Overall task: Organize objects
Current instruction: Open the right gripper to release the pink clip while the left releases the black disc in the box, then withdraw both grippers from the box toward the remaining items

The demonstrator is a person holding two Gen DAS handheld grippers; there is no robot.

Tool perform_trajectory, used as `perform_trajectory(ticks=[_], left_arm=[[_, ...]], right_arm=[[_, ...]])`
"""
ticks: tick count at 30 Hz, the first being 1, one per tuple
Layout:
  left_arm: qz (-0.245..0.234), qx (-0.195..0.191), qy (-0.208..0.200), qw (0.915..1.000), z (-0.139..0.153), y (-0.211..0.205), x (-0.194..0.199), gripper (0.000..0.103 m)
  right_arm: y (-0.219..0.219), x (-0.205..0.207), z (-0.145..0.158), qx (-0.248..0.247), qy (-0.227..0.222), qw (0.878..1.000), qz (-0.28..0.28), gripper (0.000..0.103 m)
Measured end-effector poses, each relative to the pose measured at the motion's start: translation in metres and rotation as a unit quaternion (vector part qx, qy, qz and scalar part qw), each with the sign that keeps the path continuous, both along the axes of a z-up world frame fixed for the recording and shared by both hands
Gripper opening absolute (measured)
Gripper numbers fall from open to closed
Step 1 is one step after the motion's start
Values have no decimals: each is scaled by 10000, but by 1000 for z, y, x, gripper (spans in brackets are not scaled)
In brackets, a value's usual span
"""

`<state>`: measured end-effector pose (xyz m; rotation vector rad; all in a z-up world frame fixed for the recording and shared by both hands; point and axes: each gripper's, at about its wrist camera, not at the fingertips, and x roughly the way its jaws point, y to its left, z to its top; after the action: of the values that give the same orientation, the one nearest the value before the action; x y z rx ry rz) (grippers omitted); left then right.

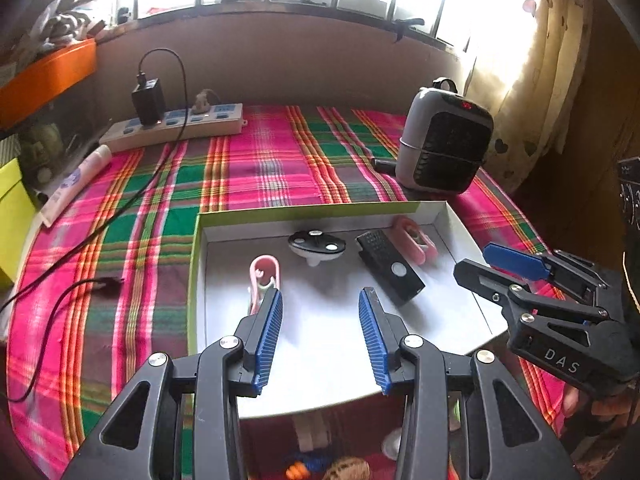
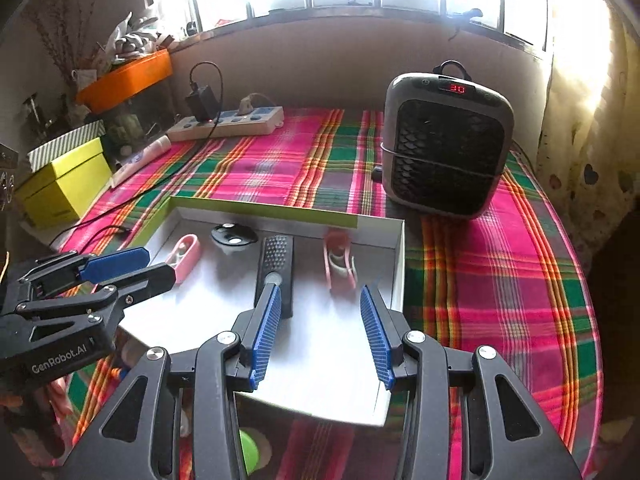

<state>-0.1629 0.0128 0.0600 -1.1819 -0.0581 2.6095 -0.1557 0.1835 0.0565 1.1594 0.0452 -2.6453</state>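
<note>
Both hand-held grippers, the left (image 1: 320,336) and the right (image 2: 320,332), are held partly open with nothing between the blue pads, above the near part of a shallow white box (image 1: 460,232) set on the plaid-covered tabletop (image 1: 260,168). Inside the box are seen two pink clips (image 1: 264,276) (image 1: 412,240), a black remote (image 1: 390,266) and a black oval piece (image 1: 317,244). A grey heater (image 2: 446,144) is stood just beyond the box.
</note>
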Motion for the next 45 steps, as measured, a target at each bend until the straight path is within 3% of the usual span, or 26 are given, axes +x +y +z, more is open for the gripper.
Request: perform_trajectory(ticks=[18,26,45], left_arm=[[312,210,82,9993,-5,-39,60,38],[165,370,-36,9992,-16,-42,79,38],[206,398,-331,9984,-44,-51,84,38]], right_arm=[[7,65,1,-306,243,9992,69,43],[8,86,-10,-352,249,9989,172,43],[2,99,-37,-398,-190,9981,424,43]])
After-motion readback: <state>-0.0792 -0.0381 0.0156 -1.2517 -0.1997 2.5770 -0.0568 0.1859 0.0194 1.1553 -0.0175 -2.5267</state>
